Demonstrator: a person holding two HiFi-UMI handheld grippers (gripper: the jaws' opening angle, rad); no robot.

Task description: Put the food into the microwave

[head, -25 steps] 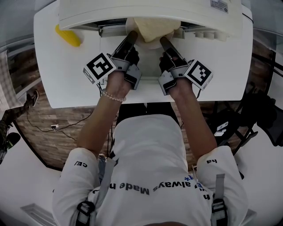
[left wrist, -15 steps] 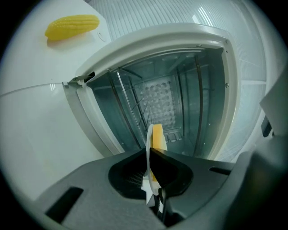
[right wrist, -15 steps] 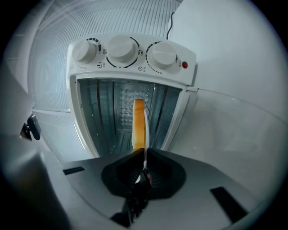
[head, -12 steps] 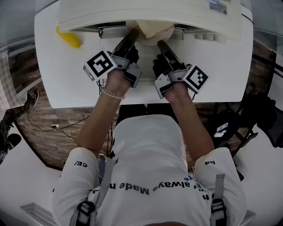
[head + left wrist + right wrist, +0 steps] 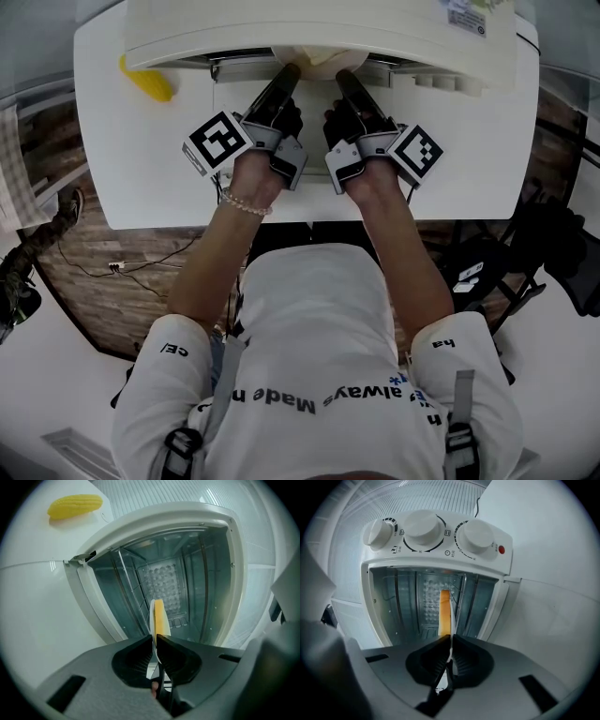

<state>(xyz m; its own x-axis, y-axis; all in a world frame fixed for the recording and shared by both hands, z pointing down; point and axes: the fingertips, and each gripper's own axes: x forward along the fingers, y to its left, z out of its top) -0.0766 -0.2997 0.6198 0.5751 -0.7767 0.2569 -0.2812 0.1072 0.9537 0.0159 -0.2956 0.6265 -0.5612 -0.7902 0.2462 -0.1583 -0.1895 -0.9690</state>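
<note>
A white plate (image 5: pixel 315 58) carrying a pale yellow piece of food (image 5: pixel 159 617) is held edge-on at the mouth of the white microwave (image 5: pixel 309 26). My left gripper (image 5: pixel 287 73) is shut on the plate's left rim (image 5: pixel 151 615), and my right gripper (image 5: pixel 343 77) is shut on its right rim (image 5: pixel 451 629). In the right gripper view the food (image 5: pixel 445 612) shows orange-yellow against the metal cavity (image 5: pixel 426 597). From the head view most of the plate is hidden under the microwave's top. The door is open and the cavity (image 5: pixel 176 576) has wire rack rails.
A yellow corn cob (image 5: pixel 144 79) lies on the white table (image 5: pixel 141 187) left of the microwave, and shows in the left gripper view as the corn (image 5: pixel 75 506). Three white knobs (image 5: pixel 424 525) and a red lamp (image 5: pixel 501 550) sit beside the opening.
Both grippers have pushed forward with the plate, which now sits deeper under the microwave's top. The right gripper has also shifted slightly left, closer to the left one.
</note>
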